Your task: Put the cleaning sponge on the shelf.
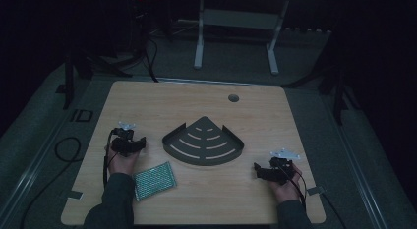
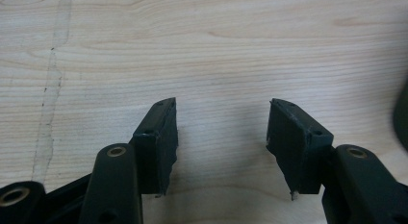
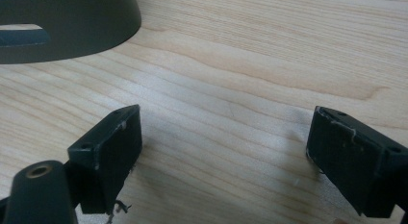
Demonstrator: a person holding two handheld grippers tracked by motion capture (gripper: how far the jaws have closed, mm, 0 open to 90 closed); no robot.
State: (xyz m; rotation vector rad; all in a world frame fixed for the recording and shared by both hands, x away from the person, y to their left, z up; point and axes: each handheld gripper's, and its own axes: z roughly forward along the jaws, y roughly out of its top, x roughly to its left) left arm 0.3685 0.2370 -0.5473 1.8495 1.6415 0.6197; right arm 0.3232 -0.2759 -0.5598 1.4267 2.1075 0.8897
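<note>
Green mat [image 1: 155, 181]: flat green rectangle with a fine grid, lying low and left of centre in the high view, just beside the left forearm and slightly askew on the table [image 1: 255, 116]. It looks thin and light, likely flexible, though the dim light leaves its material uncertain.

Left gripper [image 1: 129, 144]: sits at the left of the high view, just above the mat and apart from it. Its own view shows the jaws spread wide over bare wood, nothing between them.

Right gripper [image 1: 269, 172]: at the lower right of the high view, well apart from the mat. Jaws released and wide in its own view, holding nothing.

Corner shelf [image 1: 203, 141]: dark fan-shaped tray with curved slots and a raised rim, at the middle of the frame between the two grippers. It looks stiff and fairly heavy, probably metal or hard plastic.

Where to grip the mat: at a free edge or corner, pinching from the side, since a flat sheet gives little to catch from above.

Where to grip the shelf: on the upright rim, across its thickness.
</note>
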